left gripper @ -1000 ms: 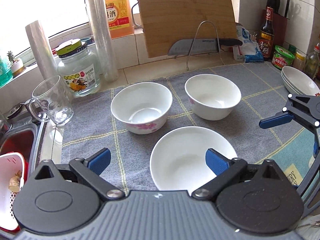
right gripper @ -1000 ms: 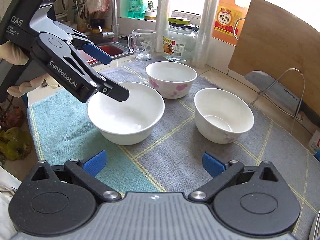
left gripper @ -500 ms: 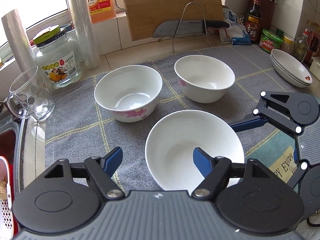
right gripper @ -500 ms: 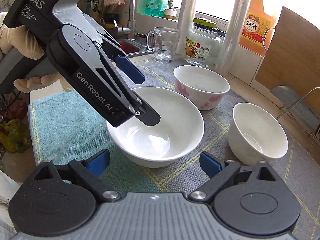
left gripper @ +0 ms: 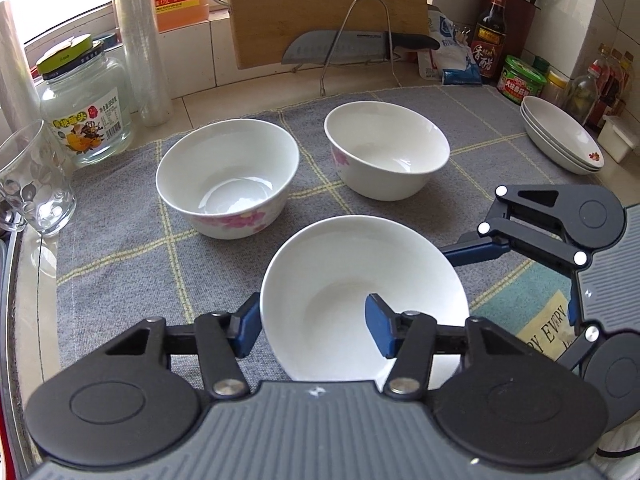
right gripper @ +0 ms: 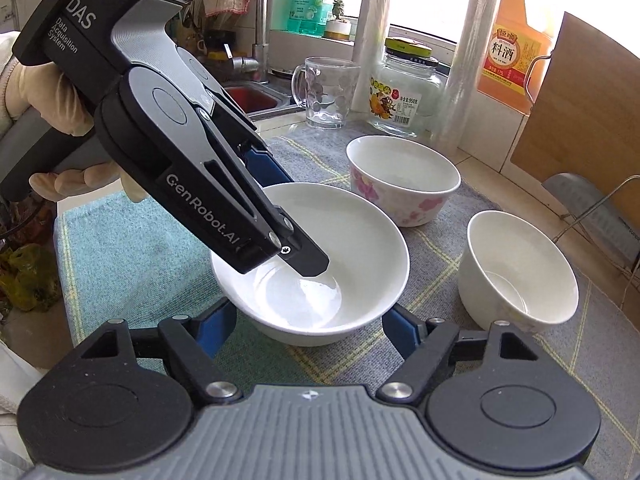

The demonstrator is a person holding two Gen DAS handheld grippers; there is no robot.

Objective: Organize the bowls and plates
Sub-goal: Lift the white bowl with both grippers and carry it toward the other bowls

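White glazed porcelain, a wide shallow bowl [left gripper: 360, 300], sat nearest the cameras on a grey checked cloth mat [left gripper: 120, 264] spread over the kitchen counter. The left gripper [left gripper: 312, 326] straddled this bowl's near-left rim, one blue-padded finger [left gripper: 378, 330] inside the bowl and the other outside the wall, jaws apart and not yet pressed onto the porcelain. The right gripper [right gripper: 310, 330] sat low at the bowl's opposite side, its fingers spread wide to either side of the bowl, gripping nothing.

Just beyond stood two deeper white bowls with pink flower prints, one to the left [left gripper: 228, 176] and one to the right [left gripper: 386, 148], separate from each other and from the shallow bowl. At the mat's far right edge lay a stack of white shallow plates [left gripper: 560, 140], already nested together.

Judging by this layout, the plates seemed sorted while all three bowls were still loose, so most of the bowl stacking appeared undone and the first lift was only being set up.

Around the mat were a clear glass mug [left gripper: 32, 184], a glass jar with a green lid [left gripper: 84, 100] and a wooden cutting board [left gripper: 320, 4] against the wall.
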